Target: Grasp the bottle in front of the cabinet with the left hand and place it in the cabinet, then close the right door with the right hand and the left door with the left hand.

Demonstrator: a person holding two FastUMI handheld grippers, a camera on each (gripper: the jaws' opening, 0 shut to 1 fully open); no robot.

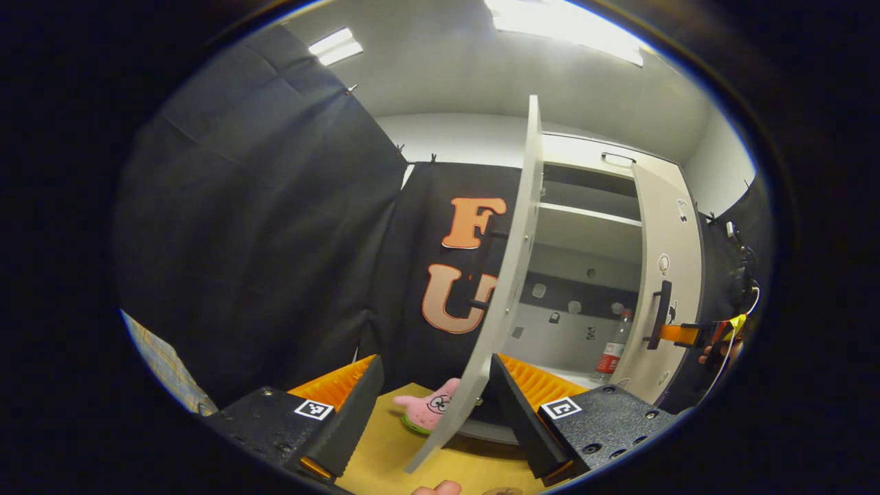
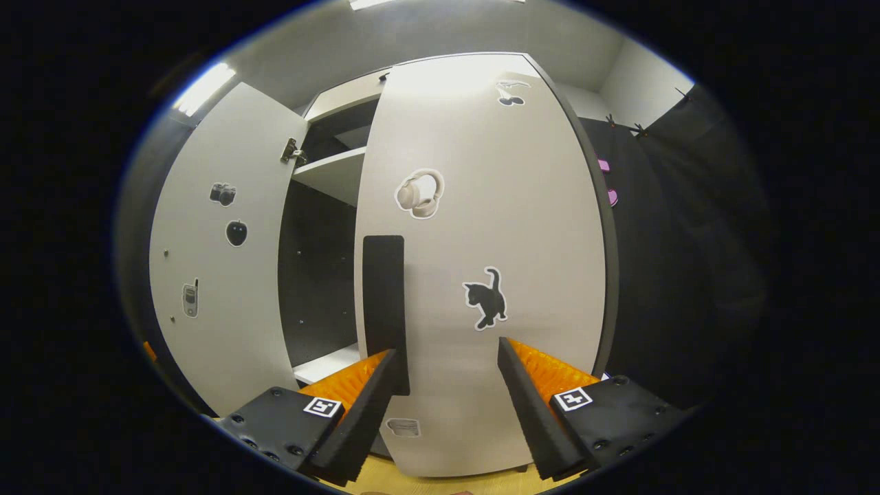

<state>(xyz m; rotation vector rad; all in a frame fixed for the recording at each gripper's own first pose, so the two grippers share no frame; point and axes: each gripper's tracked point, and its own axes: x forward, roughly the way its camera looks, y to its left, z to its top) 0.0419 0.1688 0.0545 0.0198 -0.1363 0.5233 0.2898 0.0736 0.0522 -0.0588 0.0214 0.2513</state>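
The bottle [image 1: 610,347] stands inside the cabinet [image 1: 584,230]. The right gripper [image 2: 447,392], open and empty, faces the right door [image 2: 481,275], apparently just beside its vertical handle [image 2: 383,302]. The left gripper [image 1: 436,412], also open, straddles the left door [image 1: 512,275] edge.

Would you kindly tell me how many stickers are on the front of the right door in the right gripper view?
3 clearly: cherries at the top, headphones mid-left, black cat lower down. A pale label sits near the bottom; the tongs may hide more.

The cabinet [image 1: 584,234] had two doors; inside stood one bottle [image 1: 612,347], beside it lay one plush toy [image 1: 430,407]
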